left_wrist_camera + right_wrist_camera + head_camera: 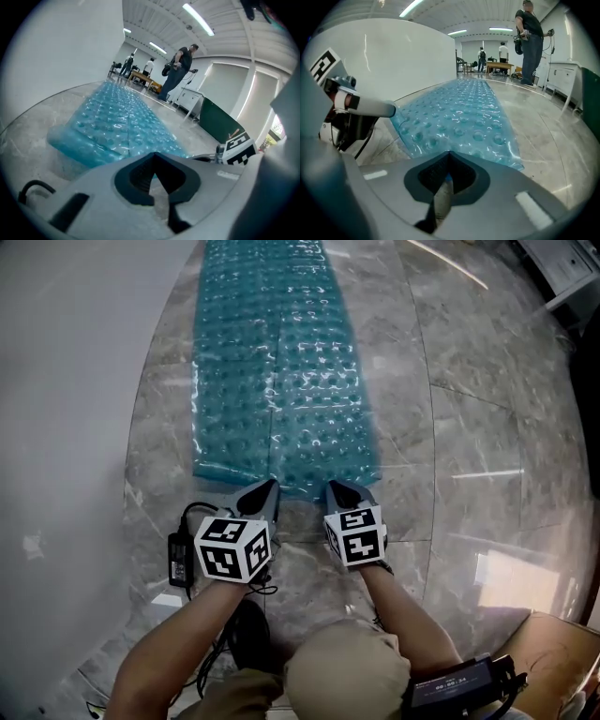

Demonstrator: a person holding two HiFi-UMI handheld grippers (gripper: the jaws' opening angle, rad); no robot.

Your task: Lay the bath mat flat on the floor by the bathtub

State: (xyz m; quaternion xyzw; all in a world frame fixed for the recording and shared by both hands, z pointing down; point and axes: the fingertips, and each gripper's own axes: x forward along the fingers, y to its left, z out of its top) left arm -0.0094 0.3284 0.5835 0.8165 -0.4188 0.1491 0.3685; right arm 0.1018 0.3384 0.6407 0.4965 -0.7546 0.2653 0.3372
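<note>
The blue see-through bath mat (281, 381) with raised bumps lies lengthwise on the marble floor, beside the white bathtub wall (66, 381). Both grippers meet its near edge. My left gripper (272, 486) is shut on the edge left of the mat's middle crease. My right gripper (334, 487) is shut on the edge a hand's width to the right. In the left gripper view the mat (117, 126) bulges up a little beyond the closed jaws of the left gripper (153, 157). In the right gripper view the mat (464, 117) stretches away from the right gripper (449, 154), a blue sliver between its jaws.
A black power adapter (179, 557) with cables lies on the floor by my left forearm, near the tub wall. A cardboard box (562, 652) sits at the lower right. A person (529, 42) stands beyond the mat's far end, with white cabinets (565, 79) to the right.
</note>
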